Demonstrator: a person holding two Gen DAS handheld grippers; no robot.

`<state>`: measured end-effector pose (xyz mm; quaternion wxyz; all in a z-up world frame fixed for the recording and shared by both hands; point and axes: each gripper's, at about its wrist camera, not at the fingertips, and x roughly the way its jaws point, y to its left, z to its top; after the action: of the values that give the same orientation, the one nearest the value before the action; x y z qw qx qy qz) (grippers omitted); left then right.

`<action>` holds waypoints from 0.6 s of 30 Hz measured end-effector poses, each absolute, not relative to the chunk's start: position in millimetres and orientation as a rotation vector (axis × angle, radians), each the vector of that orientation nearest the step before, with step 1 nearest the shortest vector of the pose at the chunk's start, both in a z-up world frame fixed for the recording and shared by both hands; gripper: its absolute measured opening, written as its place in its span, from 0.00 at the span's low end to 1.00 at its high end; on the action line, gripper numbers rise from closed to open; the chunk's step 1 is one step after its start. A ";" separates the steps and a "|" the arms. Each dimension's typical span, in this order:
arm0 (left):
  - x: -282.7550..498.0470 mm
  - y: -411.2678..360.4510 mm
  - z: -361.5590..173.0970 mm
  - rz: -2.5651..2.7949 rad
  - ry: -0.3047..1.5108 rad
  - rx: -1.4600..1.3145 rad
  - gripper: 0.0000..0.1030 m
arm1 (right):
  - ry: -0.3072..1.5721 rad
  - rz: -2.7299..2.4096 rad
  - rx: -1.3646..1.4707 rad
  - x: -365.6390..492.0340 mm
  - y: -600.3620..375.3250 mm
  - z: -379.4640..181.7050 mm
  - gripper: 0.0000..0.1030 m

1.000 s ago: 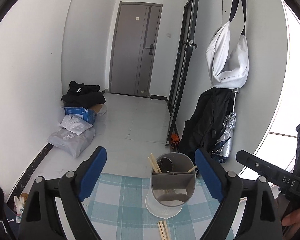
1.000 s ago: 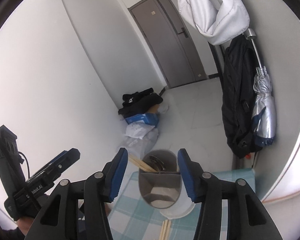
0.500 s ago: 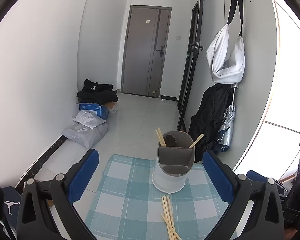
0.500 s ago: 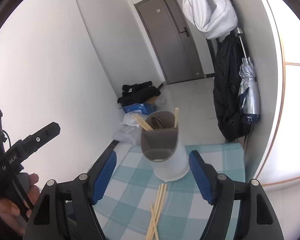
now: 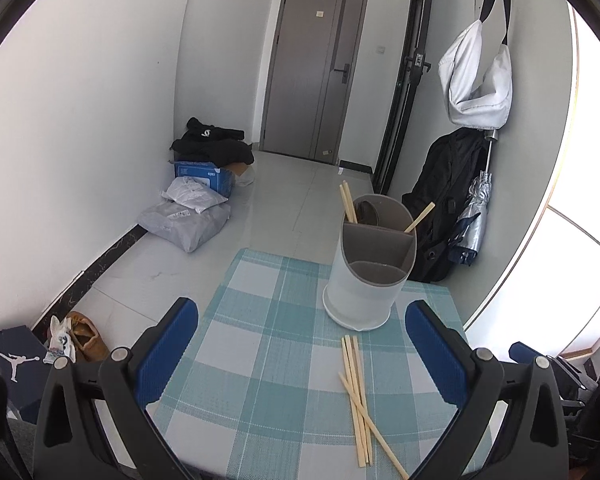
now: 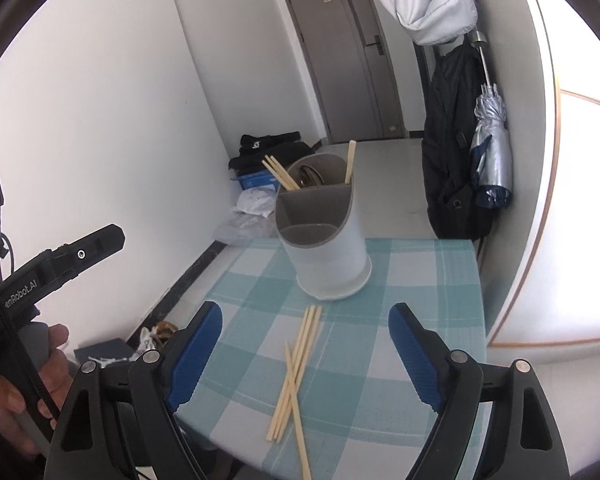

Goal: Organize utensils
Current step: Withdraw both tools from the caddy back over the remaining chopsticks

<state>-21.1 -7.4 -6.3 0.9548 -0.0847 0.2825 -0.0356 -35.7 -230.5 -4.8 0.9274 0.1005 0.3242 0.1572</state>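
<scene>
Checked teal-and-white cloth covers the worktop (image 5: 268, 344), and its near edge is the first hazard: a clumsy sweep could push things off it onto the floor. The grey-and-white utensil holder (image 5: 370, 268) stands upright towards the far side, already holding a few sticks; it looks light, so a nudge from either claw might tip it. The loose chopsticks (image 6: 296, 368) lie just in front of it in a crossed bundle, thin and flat, likely to roll or scatter if pinched unevenly. The left claw (image 5: 302, 354) is spread wide and empty; the right claw (image 6: 304, 360), whose jaws have just been opening, brackets the bundle without touching.
</scene>
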 end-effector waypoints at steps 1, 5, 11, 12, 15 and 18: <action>-20.8 -7.1 -9.8 -0.074 0.585 -0.174 0.99 | 0.671 0.323 0.196 -36.6 -229.0 -8.0 0.83; -18.7 -5.4 -27.0 -0.073 0.628 -0.174 0.99 | 0.716 0.317 0.165 -36.2 -223.0 -22.8 0.83; -9.9 2.3 -53.3 -0.078 0.714 -0.197 0.99 | 0.805 0.307 0.150 -27.5 -216.9 -46.1 0.83; -8.1 3.6 -56.3 -0.081 0.730 -0.203 0.99 | 0.821 0.307 0.144 -25.8 -215.2 -50.1 0.83; -3.2 10.0 -61.1 -0.076 0.756 -0.234 0.99 | 0.875 0.305 0.128 -18.4 -211.0 -61.4 0.82; 1.3 20.0 -62.9 -0.066 0.773 -0.275 0.99 | 0.929 0.308 0.112 -8.4 -205.5 -72.2 0.76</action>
<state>1.3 20.0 -62.9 0.9166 -0.1337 0.3755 -0.0319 -8.4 -205.5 -72.2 0.8811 0.0540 0.4459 0.1479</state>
